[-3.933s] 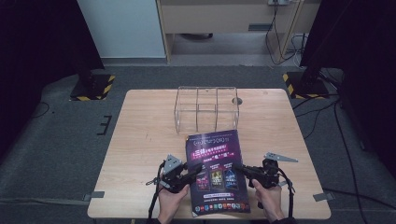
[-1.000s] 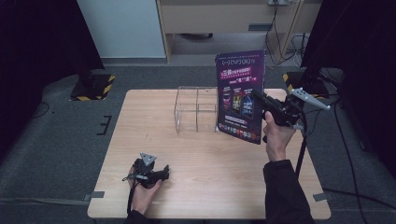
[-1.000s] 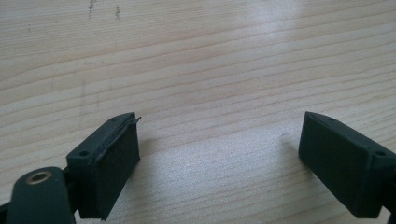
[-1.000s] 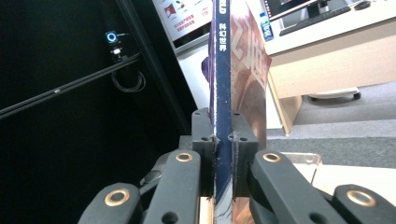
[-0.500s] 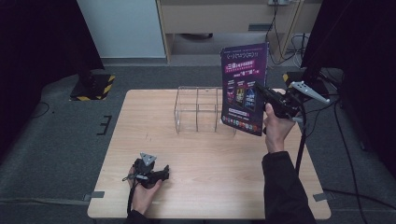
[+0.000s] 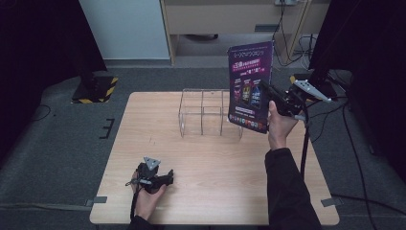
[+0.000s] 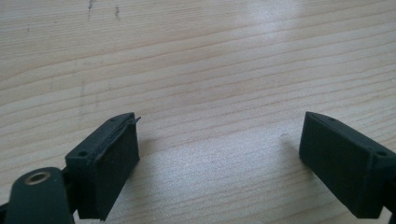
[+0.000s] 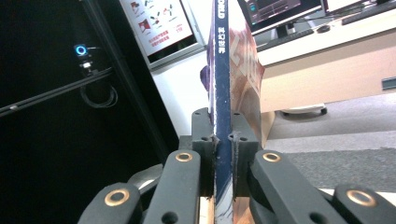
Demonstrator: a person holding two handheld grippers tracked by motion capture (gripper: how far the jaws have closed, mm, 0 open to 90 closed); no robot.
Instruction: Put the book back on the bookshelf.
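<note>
Clamped in the right gripper point(image 6: 274, 98), a purple magazine point(image 6: 250, 85) is held upright by its spine above the far right part of the wooden table point(image 6: 210, 191), just beside the clear wire rack point(image 6: 203, 112). Near the front edge, the left gripper point(image 6: 165, 179) is rested on the tabletop, its jaws spread wide with nothing between them.

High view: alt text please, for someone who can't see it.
The right gripper holds a purple magazine upright above the right end of a clear wire rack on a wooden table. The left gripper rests near the table's front edge, jaws open and empty.
</note>
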